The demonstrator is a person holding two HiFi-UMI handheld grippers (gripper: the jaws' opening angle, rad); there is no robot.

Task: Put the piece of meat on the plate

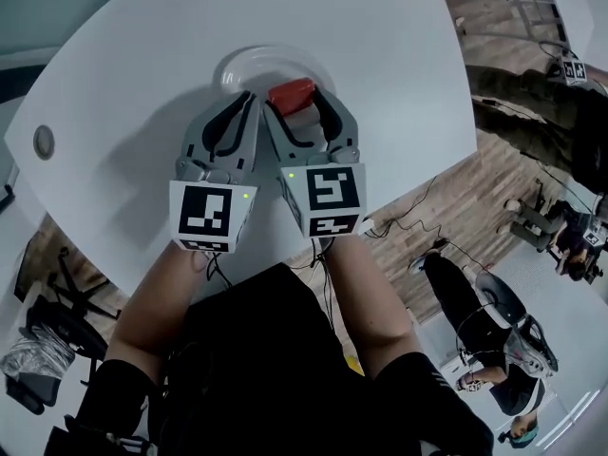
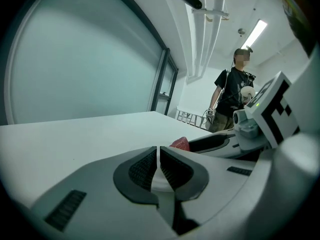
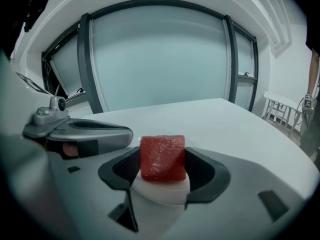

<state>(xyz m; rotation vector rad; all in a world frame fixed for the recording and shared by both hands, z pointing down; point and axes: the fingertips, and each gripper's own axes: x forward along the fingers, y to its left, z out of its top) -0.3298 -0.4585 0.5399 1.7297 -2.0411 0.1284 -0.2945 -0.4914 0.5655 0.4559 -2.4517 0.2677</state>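
A red block of meat [image 1: 292, 96] sits between the jaws of my right gripper [image 1: 296, 103], which is shut on it, directly over the white plate [image 1: 237, 65]. In the right gripper view the meat [image 3: 162, 157] fills the gap of the right gripper [image 3: 162, 165], with the plate [image 3: 160, 190] just beneath; I cannot tell whether they touch. My left gripper [image 1: 249, 100] lies alongside on the left, over the plate's near rim. Its jaws are shut with nothing in them. From the left gripper [image 2: 158, 166] a corner of the meat [image 2: 181, 144] shows.
The plate lies on a round white table [image 1: 380, 46] whose edge curves close on the right. A cable grommet [image 1: 43, 142] is set in the table at the left. A person [image 2: 232, 91] stands beyond the far side. More people and cables are on the floor at right.
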